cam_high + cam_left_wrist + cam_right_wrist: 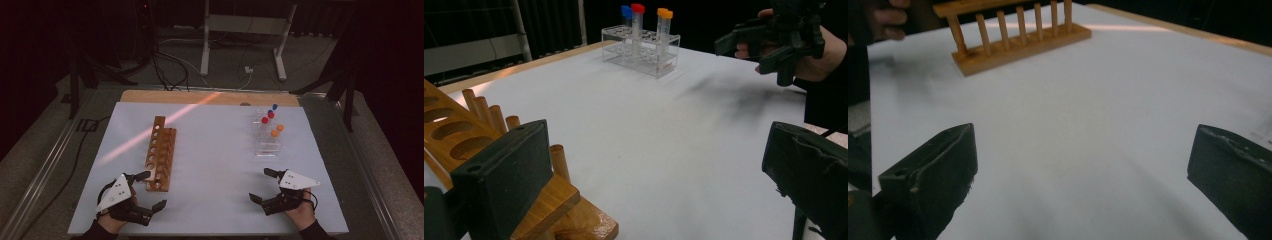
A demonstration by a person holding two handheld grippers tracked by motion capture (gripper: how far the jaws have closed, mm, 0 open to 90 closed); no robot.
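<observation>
A wooden tube rack [160,152] with a row of round holes lies left of the middle of the white table [215,165]. A clear plastic rack [267,140] at the right rear holds several capped tubes [270,114] with blue, red and orange caps. My left gripper [152,190] is open at the front left, its far jaw beside the wooden rack's near end. My right gripper [262,185] is open at the front right, just in front of the clear rack. In the left gripper view the wooden rack [454,135] sits behind the left jaw, and the clear rack [639,50] stands far off.
The right gripper view looks across bare table to the wooden rack [1018,37]. A wooden strip [210,97] edges the table's far side. Beyond it are a metal stand [245,30] and cables on the floor [170,70]. The table's middle is bare.
</observation>
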